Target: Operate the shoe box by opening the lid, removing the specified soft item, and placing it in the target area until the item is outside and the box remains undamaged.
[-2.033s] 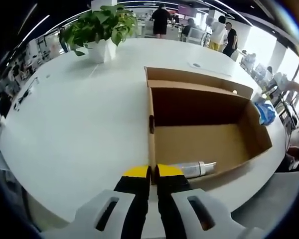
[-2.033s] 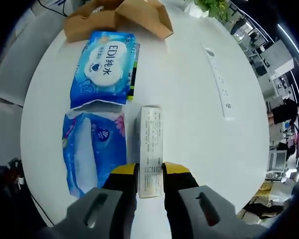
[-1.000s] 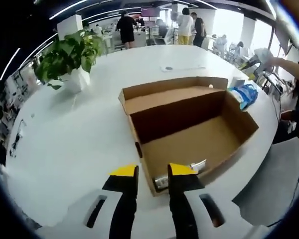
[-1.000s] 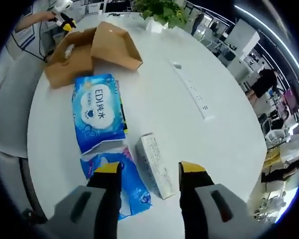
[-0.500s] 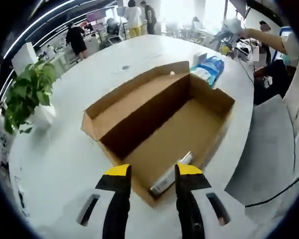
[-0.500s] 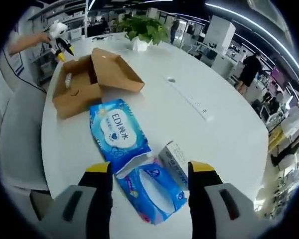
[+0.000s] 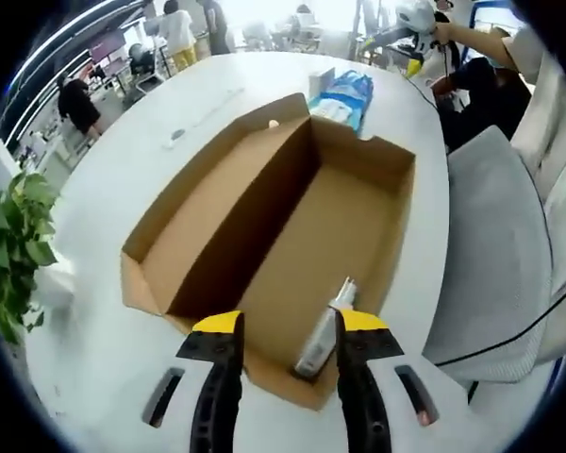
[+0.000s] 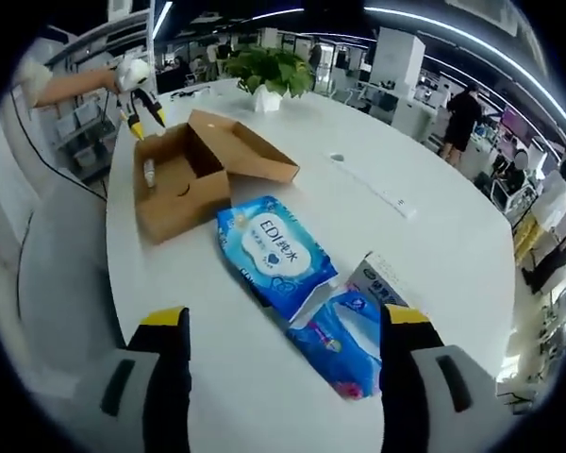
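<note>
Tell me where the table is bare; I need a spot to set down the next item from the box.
Free: the white table between the blue wipes pack and the power strip, and the stretch from the shoe box toward the potted plant. Crowded: beside the wipes, where the tissue pack and small carton sit together.

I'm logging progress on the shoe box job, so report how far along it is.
Done: the shoe box lies open, lid folded back, and two blue wipe packs plus a small carton lie on the table outside it. In hand: nothing; the left gripper and right gripper are both open. Left: one bottle lies in the box, beneath the left gripper.
</note>
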`<state>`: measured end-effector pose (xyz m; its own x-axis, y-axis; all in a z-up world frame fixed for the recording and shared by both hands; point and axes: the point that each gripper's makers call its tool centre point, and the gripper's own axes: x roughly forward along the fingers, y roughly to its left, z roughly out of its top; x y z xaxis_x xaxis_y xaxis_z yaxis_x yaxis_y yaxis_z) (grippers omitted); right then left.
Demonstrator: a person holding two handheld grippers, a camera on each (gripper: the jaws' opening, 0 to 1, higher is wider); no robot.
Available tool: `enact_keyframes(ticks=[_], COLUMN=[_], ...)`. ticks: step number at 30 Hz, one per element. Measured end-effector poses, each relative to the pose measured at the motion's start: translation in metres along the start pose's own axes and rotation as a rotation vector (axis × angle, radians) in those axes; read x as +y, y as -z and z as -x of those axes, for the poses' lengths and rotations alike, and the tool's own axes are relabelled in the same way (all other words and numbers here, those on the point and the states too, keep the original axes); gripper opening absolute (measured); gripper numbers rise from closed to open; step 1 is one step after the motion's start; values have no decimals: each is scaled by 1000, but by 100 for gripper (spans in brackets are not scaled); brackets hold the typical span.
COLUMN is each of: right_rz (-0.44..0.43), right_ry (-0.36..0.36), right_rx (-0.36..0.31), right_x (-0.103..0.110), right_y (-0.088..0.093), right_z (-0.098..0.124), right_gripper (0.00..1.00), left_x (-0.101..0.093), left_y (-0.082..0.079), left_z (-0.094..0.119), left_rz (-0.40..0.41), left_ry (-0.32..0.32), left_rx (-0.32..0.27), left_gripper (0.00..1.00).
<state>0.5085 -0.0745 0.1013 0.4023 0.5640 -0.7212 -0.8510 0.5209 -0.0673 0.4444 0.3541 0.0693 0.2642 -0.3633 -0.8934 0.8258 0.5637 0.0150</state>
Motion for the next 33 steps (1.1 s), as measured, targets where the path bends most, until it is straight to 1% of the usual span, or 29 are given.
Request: enact_keyframes(ticks=[4,8,10,14,17,18,21,26,30,33], right_rz=[-25,-56,-72,-103,-126,-131,-140,-152,-177,-181], right_ry=[2,15,8,-2,-11,-8,-7,-1,3,2], right_rx=[-27,-45,-58,-78,-101,-107,-120,-117,-121,-102], right_x=[14,27,33,47,55,58,61,71,75,79], right_y=[-2,-4,-7,-13,-17,-19,-19,-16,-11,-4], right_z=[8,16,19,25,28,30,31,33,31,28], right_gripper=[82,86,89,96,96,96,96,96,96,96], left_x=[-2,-3,-4,-7,-8,-11,-15,-20,-27,-27], left_y=[3,9,11,13,16,18,19,22,28,29], left_z=[-8,-16,-19,-26,-31,-33,-37,-47,-55,-59], left_rz=[-39,-92,-114,-161,-189,-206,-242,-301,-349,-367], left_ry=[38,71,84,132,165,189,218,269,336,361], left_rx=[30,77,95,129,159,172,193,227,270,287], left_gripper=[38,38,38,40,41,42,44,45,46,47])
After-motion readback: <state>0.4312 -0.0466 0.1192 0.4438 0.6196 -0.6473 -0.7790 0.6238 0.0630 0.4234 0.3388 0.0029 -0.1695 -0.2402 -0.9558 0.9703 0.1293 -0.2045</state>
